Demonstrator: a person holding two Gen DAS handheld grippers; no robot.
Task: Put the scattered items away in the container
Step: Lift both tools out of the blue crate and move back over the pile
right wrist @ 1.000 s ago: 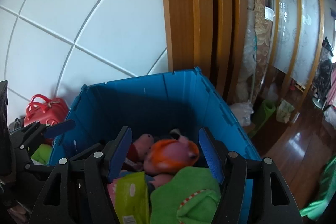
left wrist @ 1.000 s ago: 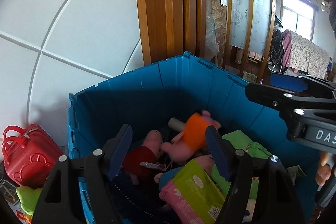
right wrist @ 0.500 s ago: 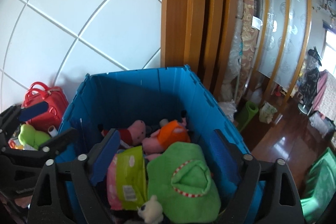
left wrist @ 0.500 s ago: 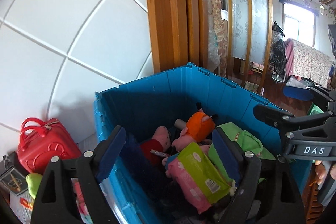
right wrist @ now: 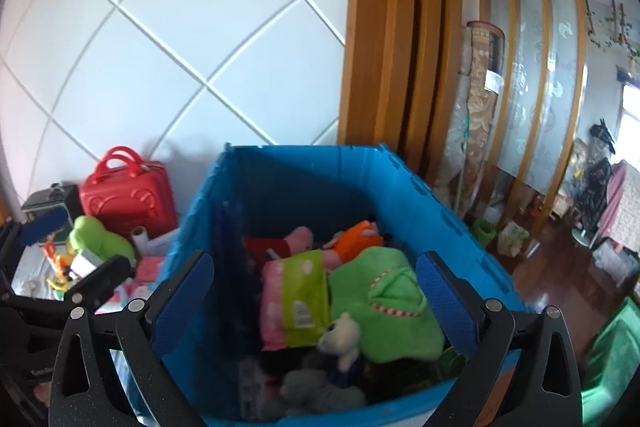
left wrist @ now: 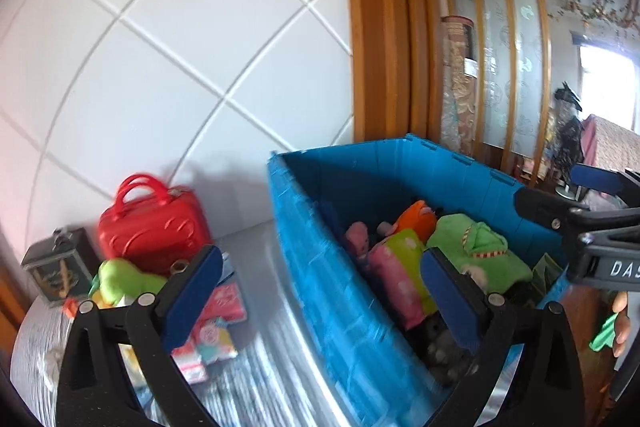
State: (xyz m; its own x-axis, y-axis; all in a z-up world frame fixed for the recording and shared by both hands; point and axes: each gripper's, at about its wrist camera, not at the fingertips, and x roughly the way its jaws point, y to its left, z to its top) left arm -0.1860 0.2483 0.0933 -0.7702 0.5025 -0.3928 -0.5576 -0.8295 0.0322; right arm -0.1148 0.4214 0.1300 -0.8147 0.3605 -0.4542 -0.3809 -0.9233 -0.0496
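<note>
**Both grippers empty as loose toys wait left of the bin**

The blue bin (right wrist: 304,163), already heaped with plush, sits on the bench; the remaining clutter, a green plush (left wrist: 120,277) among it, lies to its left. The left gripper (left wrist: 320,283) is nearer that pile. The right gripper (right wrist: 316,291) hangs over the bin. Fingers on both are spreading wide, gripping nothing.

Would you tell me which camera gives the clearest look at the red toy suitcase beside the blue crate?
The left wrist view: the red toy suitcase sits nearer and larger, though slightly blurred. The right wrist view shows it smaller, off to the left of the blue crate.
</note>
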